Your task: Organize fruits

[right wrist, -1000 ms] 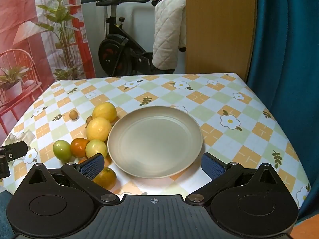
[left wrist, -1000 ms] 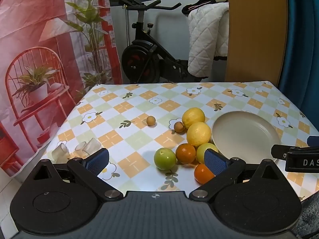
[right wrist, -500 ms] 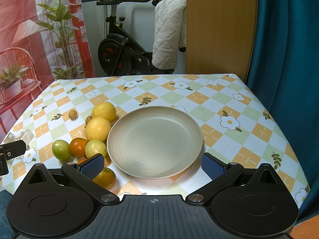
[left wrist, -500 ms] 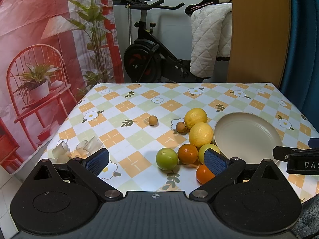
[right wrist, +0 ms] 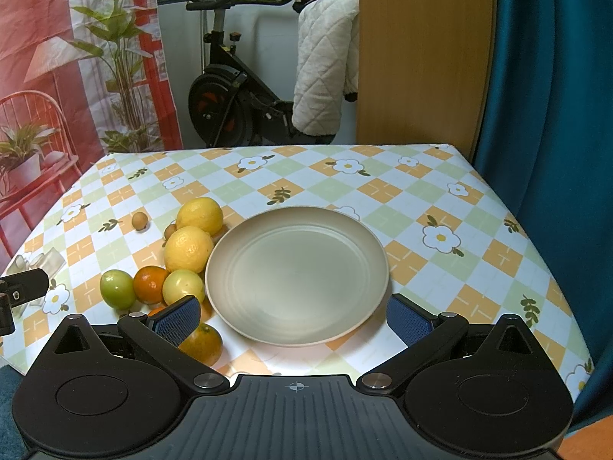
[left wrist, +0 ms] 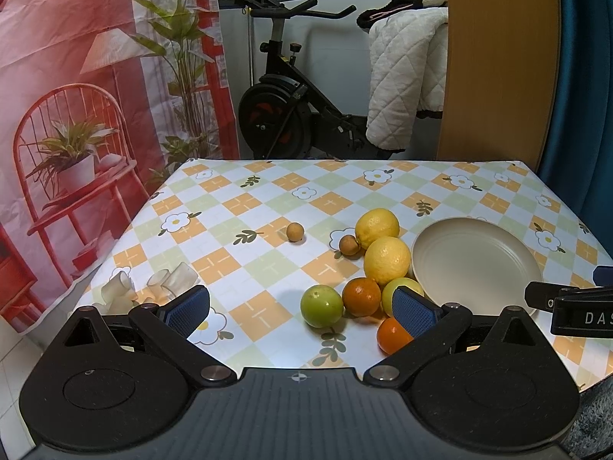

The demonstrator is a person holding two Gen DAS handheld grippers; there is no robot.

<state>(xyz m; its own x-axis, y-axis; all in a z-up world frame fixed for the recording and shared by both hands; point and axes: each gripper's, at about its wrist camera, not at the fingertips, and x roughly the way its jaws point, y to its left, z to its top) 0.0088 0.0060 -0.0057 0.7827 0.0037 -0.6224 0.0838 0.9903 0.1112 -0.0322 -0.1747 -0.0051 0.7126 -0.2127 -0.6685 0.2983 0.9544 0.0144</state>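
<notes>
Right wrist view shows nothing sorted yet: the beige plate [right wrist: 297, 276] sits bare on the worktop [right wrist: 421, 191], all fruits [right wrist: 188, 249] cluster just left of it, and both left tongs [left wrist: 300, 308] and right tongs [right wrist: 293, 318] hang spread, holding nothing.

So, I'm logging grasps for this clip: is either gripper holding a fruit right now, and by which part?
Nothing is held. The left gripper and the right gripper are both open and empty; the fruits lie on the table beside the plate.

Both wrist views face forward, low, sharing the plate [left wrist: 475, 257] and fruit.
</notes>
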